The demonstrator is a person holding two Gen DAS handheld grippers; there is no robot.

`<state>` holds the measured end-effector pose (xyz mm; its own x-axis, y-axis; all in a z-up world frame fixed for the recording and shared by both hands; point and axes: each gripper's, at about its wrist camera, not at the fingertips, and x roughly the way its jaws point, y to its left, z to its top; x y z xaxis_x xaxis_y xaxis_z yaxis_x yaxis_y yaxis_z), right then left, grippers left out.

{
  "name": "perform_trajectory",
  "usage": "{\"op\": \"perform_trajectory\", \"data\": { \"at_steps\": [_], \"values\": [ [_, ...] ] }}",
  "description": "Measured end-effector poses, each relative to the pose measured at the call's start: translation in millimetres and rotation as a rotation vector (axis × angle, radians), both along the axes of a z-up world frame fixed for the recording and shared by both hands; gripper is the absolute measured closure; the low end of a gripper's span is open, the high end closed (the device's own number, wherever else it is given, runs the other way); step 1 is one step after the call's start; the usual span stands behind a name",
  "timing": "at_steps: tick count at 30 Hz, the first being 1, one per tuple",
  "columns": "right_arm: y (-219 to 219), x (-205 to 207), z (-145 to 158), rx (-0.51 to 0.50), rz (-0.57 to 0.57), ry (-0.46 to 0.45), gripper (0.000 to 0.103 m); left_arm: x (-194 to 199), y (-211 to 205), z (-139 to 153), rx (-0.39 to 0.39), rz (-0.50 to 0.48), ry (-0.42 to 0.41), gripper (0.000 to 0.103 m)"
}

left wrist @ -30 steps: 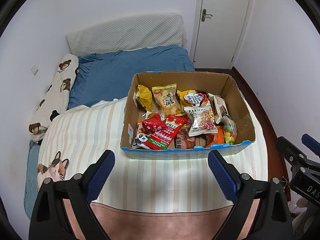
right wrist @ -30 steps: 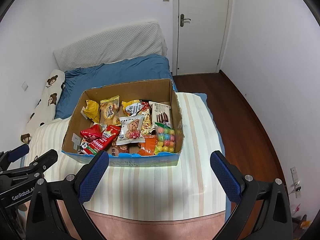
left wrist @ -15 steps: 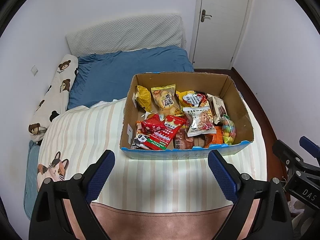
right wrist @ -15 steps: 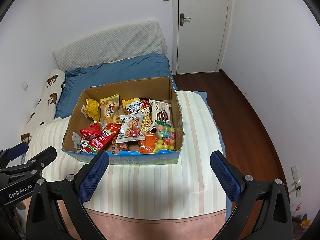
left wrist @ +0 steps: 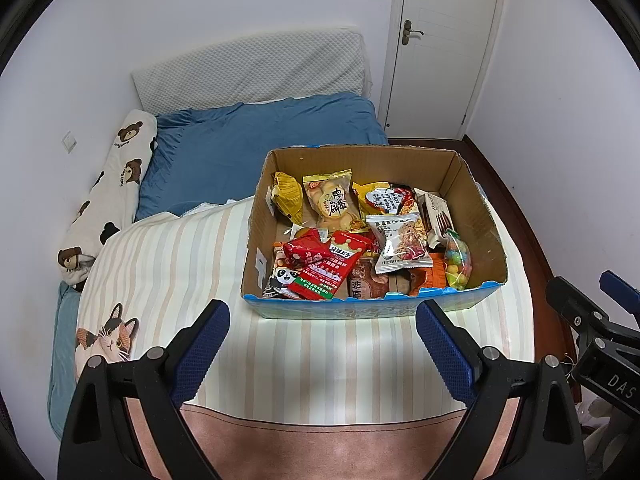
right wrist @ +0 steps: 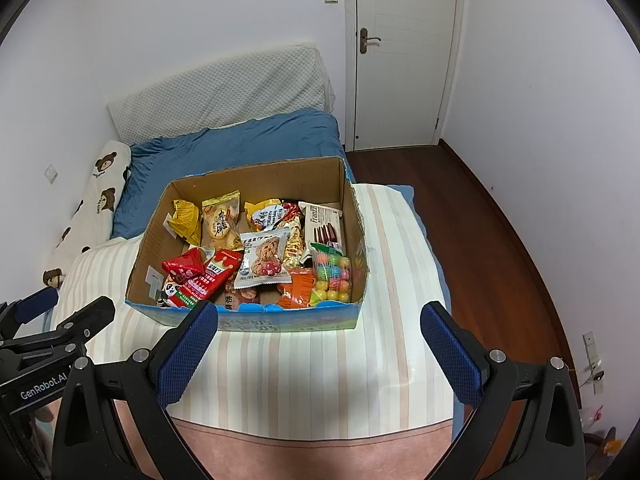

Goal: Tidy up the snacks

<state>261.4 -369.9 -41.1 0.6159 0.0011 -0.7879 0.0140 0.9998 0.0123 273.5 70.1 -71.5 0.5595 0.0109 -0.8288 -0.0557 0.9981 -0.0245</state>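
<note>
A bed takes up most of the room, with a striped quilt (left wrist: pixel 168 264) bearing a cat print (left wrist: pixel 105 338) spread over a blue sheet (left wrist: pixel 256 136). A bear-print pillow (left wrist: pixel 108 192) lies along the left wall, and a white quilted headboard cushion (left wrist: pixel 248 68) leans at the far end. Beyond stand a closed white door (right wrist: pixel 404 52) and dark wood floor (right wrist: pixel 476 216).

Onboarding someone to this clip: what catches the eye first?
The open cardboard box heaped with bright snack packets sits on the striped blanket, mid-frame. Both grippers, left gripper and right gripper, stand open and empty short of the box.
</note>
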Motion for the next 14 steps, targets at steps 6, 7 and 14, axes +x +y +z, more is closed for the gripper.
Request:
{"op": "perform_trajectory", "data": {
  "at_steps": [6,7,14],
  "values": [
    [-0.1,0.2,-0.2,0.003,0.0,0.0,0.0,-0.1,-0.1,-0.1,-0.001,0.001,0.001,0.007],
    [-0.7,0.1,-0.3,0.003,-0.001,0.0,0.0,-0.6,-0.1,-0.2,-0.002,0.0,0.002,0.007],
    [-0.8,0.3,-0.3,0.004,0.001,0.0,0.0,-4.5,1.8,-0.2,0.0,-0.003,-0.009,0.007]
  ]
}}
